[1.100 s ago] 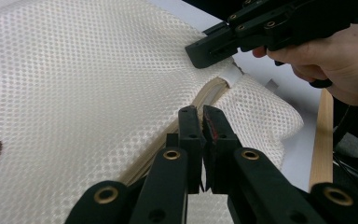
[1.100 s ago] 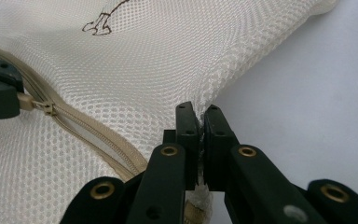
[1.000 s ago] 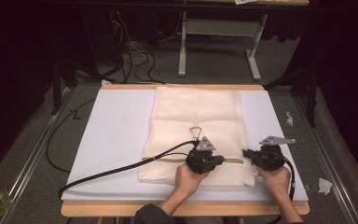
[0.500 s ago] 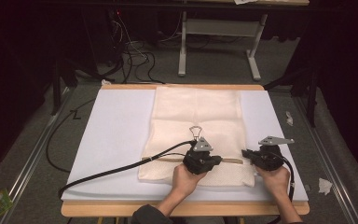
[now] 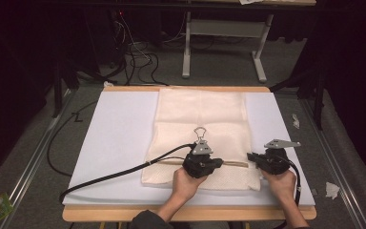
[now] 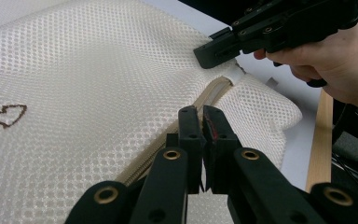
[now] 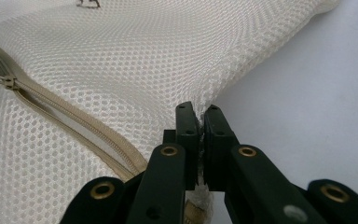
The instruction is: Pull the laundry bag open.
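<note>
A cream mesh bag (image 5: 200,114) lies flat on the white board (image 5: 119,133), its tan zipper (image 5: 236,163) running along the near edge. My left gripper (image 5: 218,163) is shut, tips down on the zipper line (image 6: 200,100), with the pull hidden under its jaws (image 6: 203,123). In the right gripper view the slider (image 7: 7,83) sits at the far left, and the zipper (image 7: 74,119) gapes between it and my jaws. My right gripper (image 5: 251,156) (image 6: 206,53) is shut on the bag's mesh edge (image 7: 199,114) at the zipper's end.
The board rests on a wooden table (image 5: 124,212). A black cable (image 5: 124,172) trails left from the left gripper across the board. A brown stitched mark (image 5: 199,133) sits mid-bag. Paper scraps (image 5: 332,190) lie on the floor to the right, and a metal frame (image 5: 186,47) stands behind.
The left gripper has edged slightly leftward along the zipper. The right gripper has stayed put on the bag's edge.
</note>
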Action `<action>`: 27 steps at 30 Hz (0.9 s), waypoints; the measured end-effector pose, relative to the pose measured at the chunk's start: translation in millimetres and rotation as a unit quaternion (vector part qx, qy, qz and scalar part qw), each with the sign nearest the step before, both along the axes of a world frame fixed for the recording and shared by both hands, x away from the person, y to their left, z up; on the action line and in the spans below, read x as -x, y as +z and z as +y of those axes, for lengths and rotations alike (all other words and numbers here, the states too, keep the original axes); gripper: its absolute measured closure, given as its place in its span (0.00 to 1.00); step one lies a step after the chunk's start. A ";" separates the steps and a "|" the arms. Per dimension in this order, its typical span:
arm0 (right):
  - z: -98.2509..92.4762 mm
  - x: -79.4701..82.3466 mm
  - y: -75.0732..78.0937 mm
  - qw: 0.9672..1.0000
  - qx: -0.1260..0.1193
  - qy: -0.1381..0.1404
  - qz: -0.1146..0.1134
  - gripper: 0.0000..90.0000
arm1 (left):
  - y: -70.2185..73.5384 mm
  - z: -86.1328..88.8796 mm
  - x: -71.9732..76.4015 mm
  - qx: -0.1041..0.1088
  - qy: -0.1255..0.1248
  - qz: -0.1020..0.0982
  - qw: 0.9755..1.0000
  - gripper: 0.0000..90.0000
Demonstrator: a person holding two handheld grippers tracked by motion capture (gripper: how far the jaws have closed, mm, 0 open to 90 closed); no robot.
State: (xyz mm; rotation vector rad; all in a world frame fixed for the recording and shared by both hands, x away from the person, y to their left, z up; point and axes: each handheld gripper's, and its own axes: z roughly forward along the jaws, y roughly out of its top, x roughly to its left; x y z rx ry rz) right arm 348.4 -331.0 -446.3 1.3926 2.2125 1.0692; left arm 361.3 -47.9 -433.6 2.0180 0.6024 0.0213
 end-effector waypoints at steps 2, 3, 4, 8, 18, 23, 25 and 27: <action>0.2 0.0 0.5 1.000 -0.002 0.000 -0.001 0.98 | 1.2 0.9 0.0 -0.001 -0.002 -0.001 1.000 0.97; 0.7 0.1 0.9 1.000 -0.002 -0.002 0.001 0.98 | 1.4 1.1 0.1 0.000 -0.001 -0.002 1.000 0.97; 0.7 0.1 0.9 1.000 -0.002 -0.002 0.001 0.98 | 1.6 1.4 0.3 0.000 -0.001 -0.002 1.000 0.97; 0.6 -0.5 2.3 1.000 0.002 0.000 -0.002 0.98 | 1.9 3.9 1.3 0.003 0.001 -0.004 1.000 0.97; 1.0 -1.0 2.0 1.000 0.001 0.000 -0.001 0.98 | 4.2 13.7 2.8 0.001 0.006 -0.010 1.000 0.97; 2.2 -1.8 2.6 1.000 0.002 0.001 -0.004 0.98 | 4.6 15.7 3.3 0.003 0.005 -0.010 1.000 0.97; 1.9 -1.9 3.2 1.000 0.003 0.003 -0.005 0.98 | 5.2 16.4 3.6 0.002 0.005 -0.011 1.000 0.97; 1.7 -1.8 3.0 1.000 0.001 0.002 -0.004 0.98 | 6.6 18.8 3.8 0.001 0.007 -0.013 1.000 0.97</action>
